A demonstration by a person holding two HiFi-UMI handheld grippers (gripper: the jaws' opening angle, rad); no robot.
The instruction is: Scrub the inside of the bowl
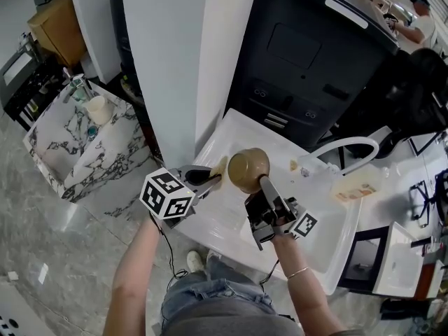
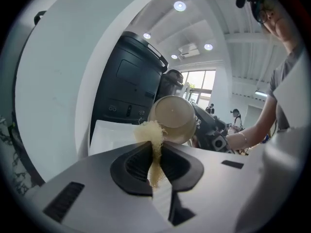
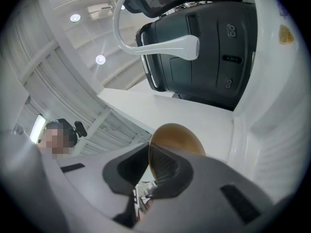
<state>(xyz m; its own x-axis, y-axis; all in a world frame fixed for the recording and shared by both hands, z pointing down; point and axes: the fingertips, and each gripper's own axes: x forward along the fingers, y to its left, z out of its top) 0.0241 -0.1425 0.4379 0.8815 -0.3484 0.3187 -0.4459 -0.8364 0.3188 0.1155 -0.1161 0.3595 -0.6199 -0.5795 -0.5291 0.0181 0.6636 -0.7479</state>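
A brown bowl (image 1: 248,169) hangs tilted over the white sink (image 1: 225,224), its pale inside (image 2: 173,116) facing my left gripper. My right gripper (image 1: 263,183) is shut on the bowl's rim. In the right gripper view the bowl's brown outside (image 3: 181,136) rises just past that gripper (image 3: 149,165). My left gripper (image 1: 213,178) is shut on a pale yellow fibrous scrubber (image 2: 153,144). The scrubber's frayed tip (image 1: 221,167) touches the bowl's lower left rim, seen in the left gripper view beyond that gripper (image 2: 155,153).
A white arched faucet (image 1: 348,145) stands at the sink's right, also overhead in the right gripper view as the faucet (image 3: 146,43). A black appliance (image 1: 308,54) stands behind the sink. A marble-patterned table (image 1: 73,152) stands at far left. A tan item (image 1: 354,187) lies on the counter at right.
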